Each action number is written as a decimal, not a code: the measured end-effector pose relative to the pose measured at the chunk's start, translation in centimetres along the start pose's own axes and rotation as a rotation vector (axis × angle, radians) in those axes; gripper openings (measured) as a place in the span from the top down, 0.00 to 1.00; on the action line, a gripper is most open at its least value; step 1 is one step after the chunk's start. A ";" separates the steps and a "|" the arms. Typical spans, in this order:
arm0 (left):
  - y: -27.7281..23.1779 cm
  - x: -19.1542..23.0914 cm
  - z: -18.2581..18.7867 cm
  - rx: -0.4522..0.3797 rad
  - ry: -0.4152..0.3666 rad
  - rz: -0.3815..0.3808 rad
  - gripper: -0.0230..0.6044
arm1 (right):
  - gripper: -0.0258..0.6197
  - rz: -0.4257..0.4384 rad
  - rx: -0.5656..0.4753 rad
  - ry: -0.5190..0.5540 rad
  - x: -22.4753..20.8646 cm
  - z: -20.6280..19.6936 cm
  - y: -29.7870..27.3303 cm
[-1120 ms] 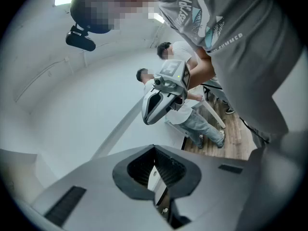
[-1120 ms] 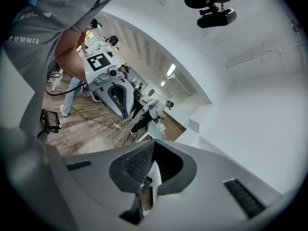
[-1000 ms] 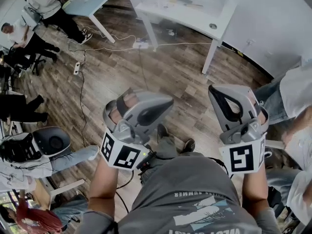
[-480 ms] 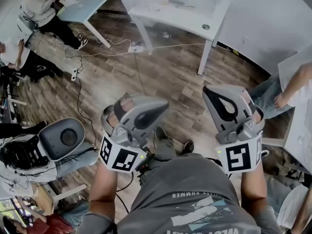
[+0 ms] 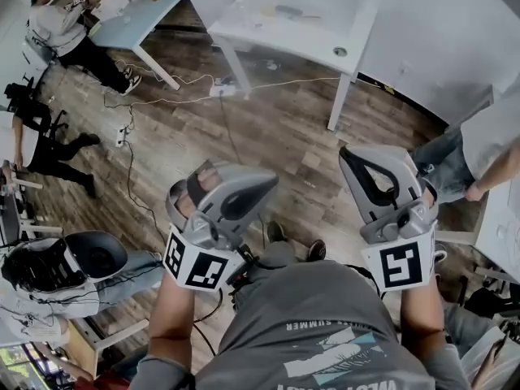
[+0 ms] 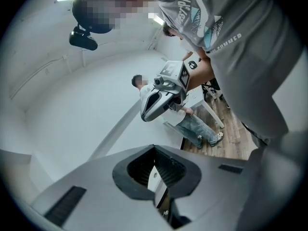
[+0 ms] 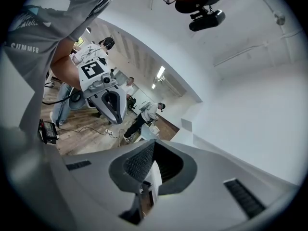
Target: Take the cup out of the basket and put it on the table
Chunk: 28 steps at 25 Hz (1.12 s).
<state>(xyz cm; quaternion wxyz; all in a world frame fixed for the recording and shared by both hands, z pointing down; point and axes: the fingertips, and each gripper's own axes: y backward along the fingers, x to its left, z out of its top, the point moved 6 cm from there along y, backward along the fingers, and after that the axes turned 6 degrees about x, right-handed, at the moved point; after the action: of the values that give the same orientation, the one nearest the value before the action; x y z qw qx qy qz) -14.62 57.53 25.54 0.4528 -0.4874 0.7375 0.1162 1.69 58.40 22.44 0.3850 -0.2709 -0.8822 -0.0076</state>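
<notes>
Head view: wood floor [image 5: 268,128] fills most of the frame. White table [image 5: 301,15] sits at 12 o'clock, well apart from both grippers. A 2nd, bluish table [image 5: 138,6] is at 11. Other people [image 5: 49,145] line the 9 o'clock edge, and the wearer's grey shirt [image 5: 317,323] is at 6.

L gripper [image 5: 240,192] is at 7 and R gripper [image 5: 378,177] at 5. They're side by side, about level w/ each other, both aimed roughly toward 12, i.e. at the table.

Jaws: the left gripper view shows the pads brought together w/ nothing btwn them. The right gripper view shows the same: closed, empty. Beyond the jaws each view shows only wall, room and the other gripper.

Cup & basket appear in no view, so I can't tell which way the cup lies from either gripper, how its axis runs, or which hand is nearer. The table top has a few small items, too small to name, and no basket shape shows there.

Judgement: the pick isn't started. The next move is prob. to bring the basket into sight, then open one gripper before reaching. Neither side is favoured for now.
</notes>
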 end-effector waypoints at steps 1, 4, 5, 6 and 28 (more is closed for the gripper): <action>0.0 0.5 -0.6 -0.004 -0.005 0.000 0.95 | 0.94 -0.009 -0.002 0.003 -0.1 0.2 -0.4; 0.0 2.1 -2.5 -0.015 -0.016 0.006 0.95 | 0.94 -0.028 0.005 0.011 -0.2 0.8 -2.0; 0.1 2.5 -3.1 -0.022 -0.019 0.008 0.95 | 0.94 -0.033 0.012 0.016 -0.2 0.9 -2.6; 0.1 2.9 -3.7 -0.031 -0.023 0.011 0.95 | 0.94 -0.038 0.022 0.022 -0.2 1.1 -3.1; -3.7 8.0 -10.6 -0.095 -0.079 -0.009 0.95 | 0.94 -0.056 0.117 0.027 -2.6 -0.6 -11.2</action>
<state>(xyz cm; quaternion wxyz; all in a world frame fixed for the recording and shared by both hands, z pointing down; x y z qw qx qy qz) -18.39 44.29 26.30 0.4585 -0.5066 0.7105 0.1681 -1.89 47.47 23.20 0.4115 -0.2230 -0.8832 0.0297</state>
